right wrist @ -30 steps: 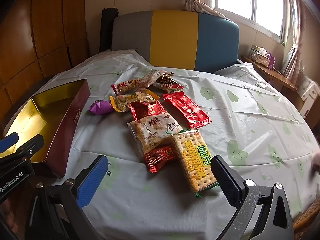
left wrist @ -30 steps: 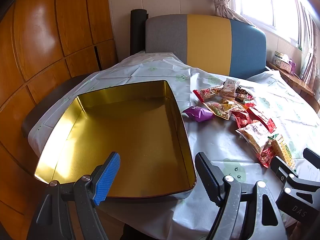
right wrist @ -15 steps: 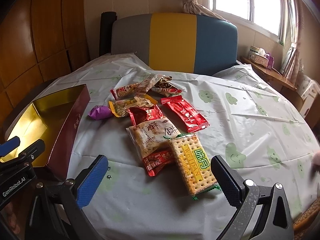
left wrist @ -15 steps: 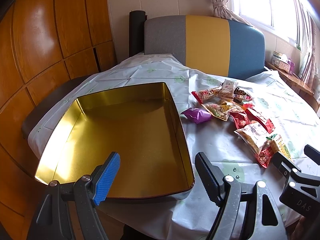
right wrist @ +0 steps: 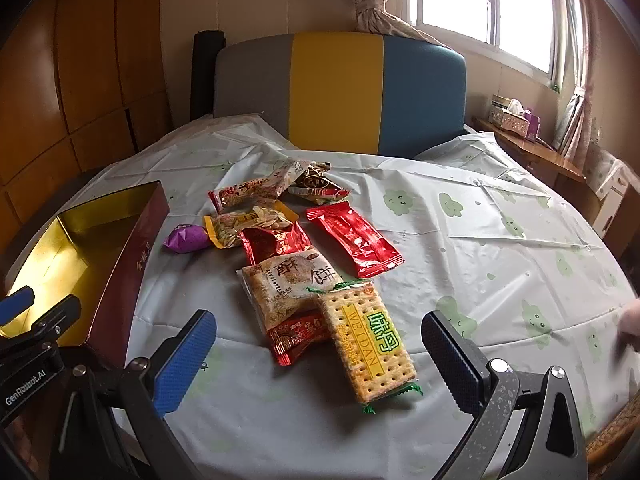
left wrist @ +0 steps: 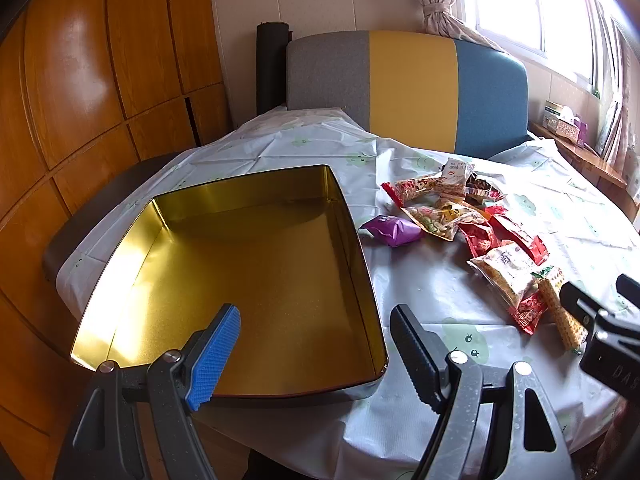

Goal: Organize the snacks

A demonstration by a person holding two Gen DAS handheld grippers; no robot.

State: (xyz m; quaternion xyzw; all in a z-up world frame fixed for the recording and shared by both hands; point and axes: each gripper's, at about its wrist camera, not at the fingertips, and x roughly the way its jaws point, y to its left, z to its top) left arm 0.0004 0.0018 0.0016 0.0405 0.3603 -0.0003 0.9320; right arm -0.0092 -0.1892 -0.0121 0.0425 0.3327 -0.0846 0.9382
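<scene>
- Right hand-held gripper (right wrist: pixel 320 344): jaws wide apart, empty, hanging just short of the cracker packet (right wrist: pixel 370 344), whose long axis runs roughly away from it.
- Left hand-held gripper (left wrist: pixel 316 344): also wide and empty, over the near edge of the gold tin (left wrist: pixel 240 272) on the surface, farther from the snacks.

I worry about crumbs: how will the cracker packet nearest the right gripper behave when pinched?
The cracker packet looks flat and probably stiff, though its crackers likely snap under a hard squeeze. The glossy wrapper may slip. One end rests on the red packet, so it may rock.

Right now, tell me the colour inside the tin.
Shiny gold inside the tin; left wrist view shows it best.
</scene>
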